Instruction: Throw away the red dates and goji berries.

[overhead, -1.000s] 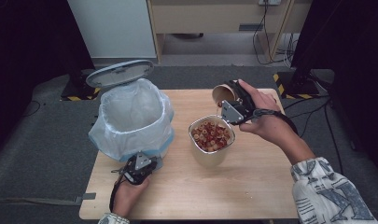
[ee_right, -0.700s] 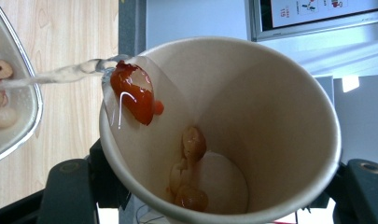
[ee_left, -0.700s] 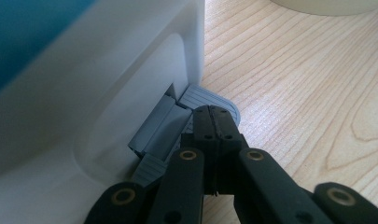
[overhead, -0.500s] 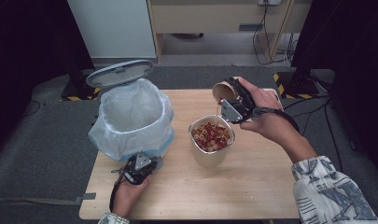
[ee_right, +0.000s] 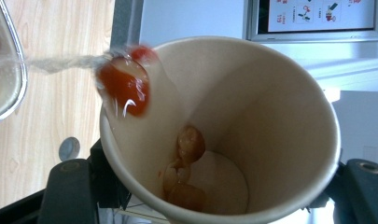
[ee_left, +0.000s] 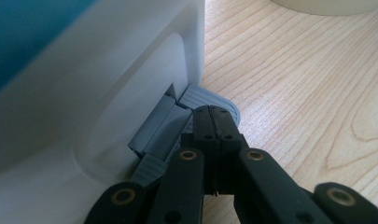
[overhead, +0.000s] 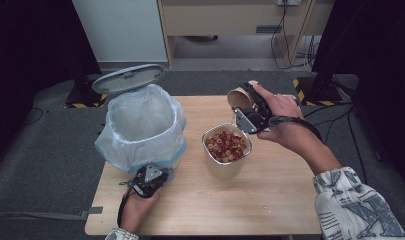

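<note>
A tan paper cup (overhead: 239,98) hangs tilted over the far rim of a pale container (overhead: 226,150) full of red and beige pieces. My right gripper (overhead: 247,107) is shut on the cup. In the right gripper view the cup (ee_right: 270,116) lies on its side between the jaws. A thin stream of liquid (ee_right: 60,63) runs from its lip toward the container's rim (ee_right: 4,93). A red piece (ee_right: 126,86) sits at the lip, and beige bits cling inside. My left gripper (overhead: 150,181) is shut, its tips (ee_left: 213,122) resting on the grey pedal (ee_left: 203,95) of the bin.
The white pedal bin (overhead: 142,125) with a plastic liner stands on the table's left half, its grey lid (overhead: 128,78) raised behind it. Bare wood (overhead: 270,200) lies in front of the container. Cables and cabinets are on the floor beyond the far edge.
The cup has lifted very slightly while staying tilted over the container. The left gripper has stayed on the pedal and the lid has stayed up.
</note>
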